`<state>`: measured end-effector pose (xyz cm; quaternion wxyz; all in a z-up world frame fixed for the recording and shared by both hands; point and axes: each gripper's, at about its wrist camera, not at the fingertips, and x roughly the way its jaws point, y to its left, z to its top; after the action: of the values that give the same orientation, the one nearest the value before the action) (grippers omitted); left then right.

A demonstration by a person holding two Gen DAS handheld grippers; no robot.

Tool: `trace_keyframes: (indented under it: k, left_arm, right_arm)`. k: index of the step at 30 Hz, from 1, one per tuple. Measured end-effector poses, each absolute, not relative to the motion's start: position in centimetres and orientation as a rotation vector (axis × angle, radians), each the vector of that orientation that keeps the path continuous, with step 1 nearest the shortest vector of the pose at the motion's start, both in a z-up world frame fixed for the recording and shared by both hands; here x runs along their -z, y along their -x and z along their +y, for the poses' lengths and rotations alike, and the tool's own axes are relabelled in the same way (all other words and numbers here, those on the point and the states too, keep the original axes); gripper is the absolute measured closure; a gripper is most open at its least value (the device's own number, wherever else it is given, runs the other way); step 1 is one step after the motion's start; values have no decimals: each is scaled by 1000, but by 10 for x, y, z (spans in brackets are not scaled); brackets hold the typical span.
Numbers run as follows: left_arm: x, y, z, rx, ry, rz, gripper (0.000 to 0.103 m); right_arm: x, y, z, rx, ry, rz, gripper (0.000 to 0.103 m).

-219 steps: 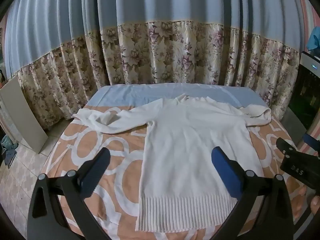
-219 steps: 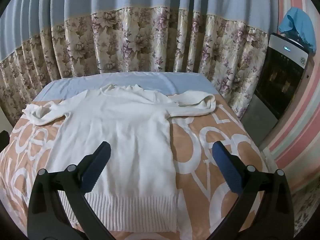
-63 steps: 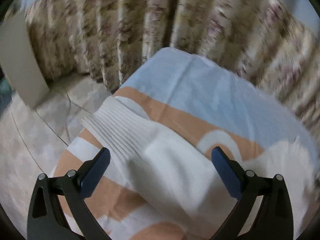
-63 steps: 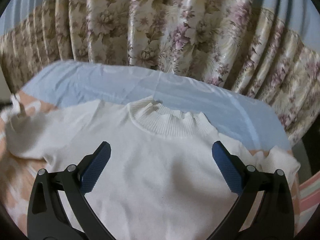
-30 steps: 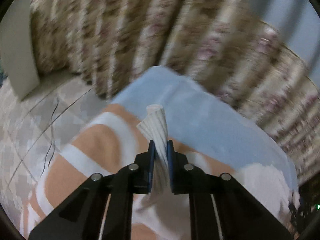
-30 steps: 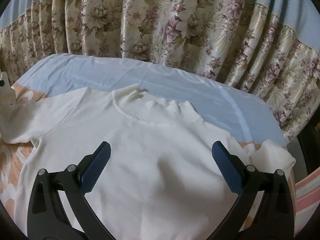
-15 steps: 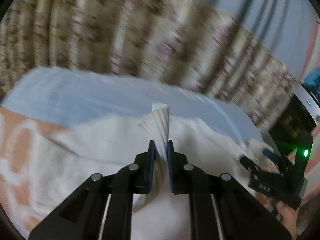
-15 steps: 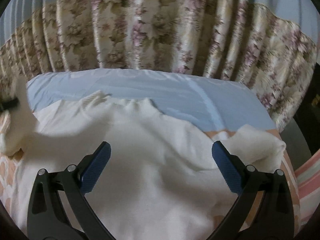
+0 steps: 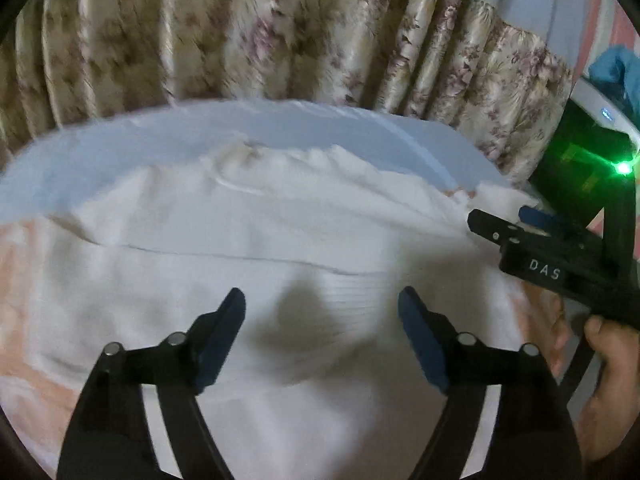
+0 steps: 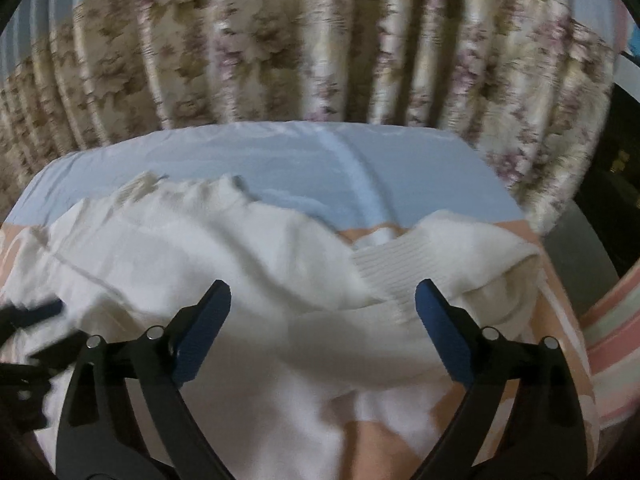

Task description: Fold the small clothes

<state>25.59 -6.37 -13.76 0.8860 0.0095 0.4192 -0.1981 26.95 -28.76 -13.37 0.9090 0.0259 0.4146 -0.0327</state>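
A white sweater is spread flat on a bed covered by a pale blue sheet at the far end and an orange and white patterned cover nearer the cameras. At the far left of the left wrist view, the orange cover is seen beside the sweater's shoulder. The left sleeve has been laid across the chest, its ribbed cuff lying flat just ahead of the left gripper. That gripper's jaws are opening and stand well apart above the cuff, with nothing pressed between the blue pads. The collar is seen further back, near the blue sheet, though it is blurred.

To the right, the right gripper is held over the sweater's right shoulder; its jaws are closing slightly but stand wide, and no cloth is gripped. Just ahead of its right finger lies the ribbed cuff of the right sleeve, which is bunched at the bed's right edge on the orange cover. A hand is seen holding the right gripper's handle. Floral curtains hang behind the bed.
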Motion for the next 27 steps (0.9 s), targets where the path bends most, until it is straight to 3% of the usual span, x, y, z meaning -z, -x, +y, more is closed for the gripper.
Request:
trace_keyframes:
  k: [5,8,11,12,13,15,18,27]
  left_arm:
    - [138,-264,-15,224,-179,846,23]
    - [145,-278,15,172,-172,869,23]
    - [152,-287,37,167,-137,893,23]
    - [156,-291,44,164,-114,908,23]
    - [159,-293,50,165,-88,925,23]
    - [165,-298,59,164,-38,947,23]
    - [164,-300,67,157,1,937,23]
    - [151,-317,82,122,30,913,23]
  right_arm:
    - [137,-273,-243,-98,-37,900,11]
    - [149,-278,-224,-152,-49,987,23]
    - [162,-278,-220,-144,-87,1064,26]
    - [166,-277,-221,-153,-122,1086,34]
    - [168,-276,-220,-169,-146,1095,52]
    - [171,-274,-215,-203,-144,1103,77]
    - [168,-274,-207,-245,-102,1091,89]
    - [137,-310,-247,-68,-64,862,90]
